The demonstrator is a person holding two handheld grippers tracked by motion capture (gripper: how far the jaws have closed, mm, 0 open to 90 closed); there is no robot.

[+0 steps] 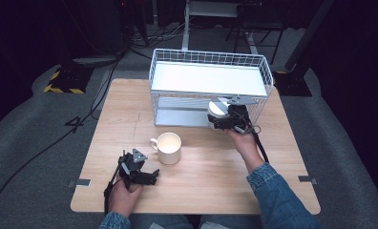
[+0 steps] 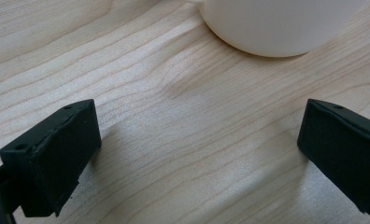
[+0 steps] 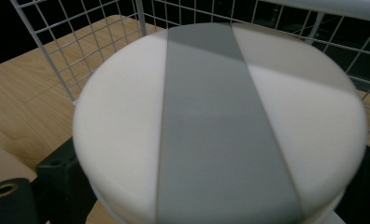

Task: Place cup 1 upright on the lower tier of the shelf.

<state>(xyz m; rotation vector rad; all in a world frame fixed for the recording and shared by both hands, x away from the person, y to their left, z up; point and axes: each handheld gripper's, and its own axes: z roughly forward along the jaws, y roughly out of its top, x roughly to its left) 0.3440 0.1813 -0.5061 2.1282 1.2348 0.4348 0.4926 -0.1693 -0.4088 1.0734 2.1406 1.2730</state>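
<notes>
High view: right gripper (image 1: 219,117) clamped on white jar (image 1: 216,110) at rack (image 1: 207,62) front, right end; mug (image 1: 169,148) before rack; left gripper (image 1: 151,175) low near mug, spread.

Left gripper view: jaws wide apart above table (image 2: 174,140), mug (image 2: 276,25) just beyond.

Right gripper view: jar lid (image 3: 220,126), grey-striped, held between jaws, rack wire (image 3: 80,42) close behind.

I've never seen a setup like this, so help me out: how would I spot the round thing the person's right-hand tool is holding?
Start at the white wire rack at the table's far edge. At its front right corner the right gripper clamps a round white lid-like object. Unlike the open cream mug at mid-table, it has a flat top crossed by a wide grey band.
</notes>
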